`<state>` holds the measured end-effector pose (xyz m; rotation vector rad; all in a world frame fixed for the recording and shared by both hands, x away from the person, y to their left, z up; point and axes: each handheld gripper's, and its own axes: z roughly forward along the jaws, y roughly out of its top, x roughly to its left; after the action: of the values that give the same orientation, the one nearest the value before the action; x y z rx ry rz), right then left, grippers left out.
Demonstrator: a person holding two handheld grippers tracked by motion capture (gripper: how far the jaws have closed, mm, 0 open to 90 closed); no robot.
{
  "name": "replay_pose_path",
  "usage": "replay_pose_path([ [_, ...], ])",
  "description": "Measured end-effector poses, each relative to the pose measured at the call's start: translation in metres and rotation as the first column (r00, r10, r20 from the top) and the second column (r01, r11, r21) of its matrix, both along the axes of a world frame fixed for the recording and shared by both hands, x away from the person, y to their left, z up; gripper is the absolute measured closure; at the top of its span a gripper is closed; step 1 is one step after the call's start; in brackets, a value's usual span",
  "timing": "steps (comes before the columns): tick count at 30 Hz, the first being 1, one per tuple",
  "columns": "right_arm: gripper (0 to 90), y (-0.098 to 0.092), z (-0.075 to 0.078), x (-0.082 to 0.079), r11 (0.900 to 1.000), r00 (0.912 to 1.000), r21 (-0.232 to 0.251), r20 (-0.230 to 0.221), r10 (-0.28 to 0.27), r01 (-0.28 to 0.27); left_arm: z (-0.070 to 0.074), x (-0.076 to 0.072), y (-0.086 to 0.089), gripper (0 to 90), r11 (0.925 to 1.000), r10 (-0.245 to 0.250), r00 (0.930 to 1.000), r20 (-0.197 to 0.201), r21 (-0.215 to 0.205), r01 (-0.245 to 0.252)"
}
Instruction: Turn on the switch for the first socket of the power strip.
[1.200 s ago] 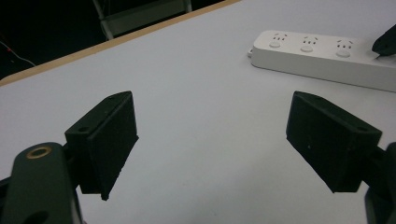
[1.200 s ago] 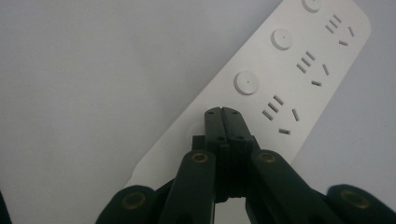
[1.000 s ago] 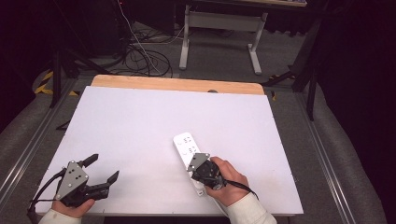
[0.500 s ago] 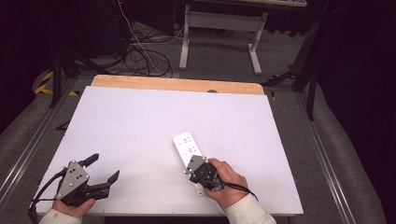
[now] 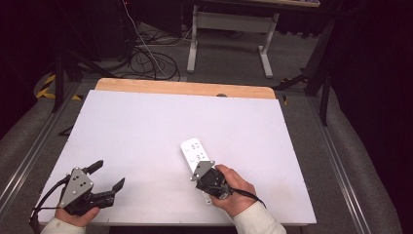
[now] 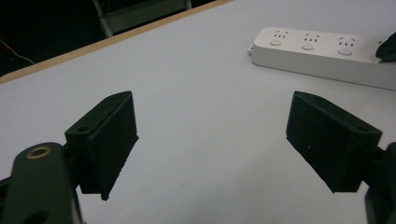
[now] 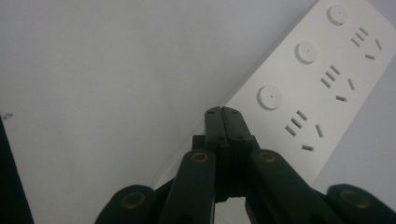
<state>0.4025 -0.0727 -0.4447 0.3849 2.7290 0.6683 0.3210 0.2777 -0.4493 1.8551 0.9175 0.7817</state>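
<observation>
A white power strip [image 5: 195, 150] with three round buttons lies slantwise on the white table [image 5: 146, 126], right of centre near the front. My right gripper [image 5: 198, 170] sits over its near end, held by a hand. Seen from the right gripper view, the jaws are shut together with nothing between them. The right gripper [image 7: 223, 112] has its tips at the power strip's [image 7: 322, 74] left edge, beside the nearest round button [image 7: 270, 96]. My left gripper [image 5: 110, 173] rests at the front left, wide open and empty. The left gripper [image 6: 219, 135] faces the power strip [image 6: 322, 51] across bare table.
A wooden strip [image 5: 185, 87] runs along the table's far edge. Beyond it, cables [image 5: 146, 58] lie on the floor and a grey desk frame [image 5: 229, 24] stands. Grey padded borders [image 5: 350, 161] flank both sides of the table.
</observation>
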Motion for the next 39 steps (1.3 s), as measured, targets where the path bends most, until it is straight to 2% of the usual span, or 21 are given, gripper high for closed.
replay_pose_path([
  [2,90.0,0.0,0.0,0.0,1.0,1.0,0.001,0.003,-0.005,0.005,0.0,0.0,0.0,16.9,1.0,0.0,1.0,-0.004,-0.009,0.0],
  [5,90.0,-0.001,0.001,0.002,1.0,0.9996,0.008,-0.015,-0.022,0.022,0.0,0.0,0.0,16.9,1.0,0.0,1.0,-0.001,-0.003,0.0],
  [6,90.0,-0.002,0.002,0.002,0.999,0.9993,0.041,-0.031,-0.021,0.022,0.0,0.0,0.0,16.9,1.0,-0.001,1.0,0.0,-0.004,0.001],
  [8,90.0,-0.003,0.004,0.002,0.998,0.9986,0.063,-0.051,-0.014,0.017,0.0,0.0,0.001,16.9,1.0,0.001,1.0,0.001,-0.006,-0.001],
  [9,90.0,-0.003,0.006,0.001,0.998,0.9991,0.061,-0.043,-0.007,0.01,0.0,0.001,0.001,16.9,1.0,-0.002,1.0,-0.001,-0.008,0.002],
  [13,90.0,-0.007,0.017,0.0,0.994,0.9997,0.111,-0.021,-0.01,0.013,0.0,0.0,0.001,16.9,1.0,-0.001,1.0,0.001,-0.007,0.001],
  [17,90.0,-0.016,0.028,-0.002,0.983,0.9994,0.18,-0.025,-0.024,0.028,0.0,0.0,0.001,16.9,1.0,-0.001,1.0,0.001,-0.009,0.001],
  [21,90.0,-0.021,0.039,-0.006,0.974,0.9998,0.224,-0.012,-0.016,0.018,0.001,0.0,0.001,16.9,1.0,-0.001,1.0,0.003,-0.006,0.001],
  [26,75.4,-0.028,0.05,-0.009,0.964,0.9994,0.263,0.015,-0.031,0.026,0.0,0.0,0.001,16.9,1.0,-0.002,1.0,0.001,-0.009,0.002],
  [29,58.0,-0.032,0.052,-0.008,0.957,0.9987,0.288,0.026,-0.045,0.035,0.0,0.0,0.001,16.9,0.9999,-0.001,1.0,0.002,-0.01,0.001],
  [32,45.4,-0.037,0.054,-0.008,0.947,0.9978,0.319,0.038,-0.054,0.039,0.001,0.0,0.001,16.9,0.9999,-0.001,1.0,0.002,-0.01,0.001],
  [35,37.7,-0.043,0.057,-0.008,0.938,0.9983,0.345,0.03,-0.049,0.035,0.001,-0.001,0.001,16.9,1.0,-0.001,1.0,0.004,-0.008,0.001],
  [39,32.5,-0.056,0.061,-0.01,0.918,0.9981,0.394,0.018,-0.059,0.047,0.0,0.0,0.0,16.9,0.9999,0.0,1.0,0.001,-0.015,0.0],
])
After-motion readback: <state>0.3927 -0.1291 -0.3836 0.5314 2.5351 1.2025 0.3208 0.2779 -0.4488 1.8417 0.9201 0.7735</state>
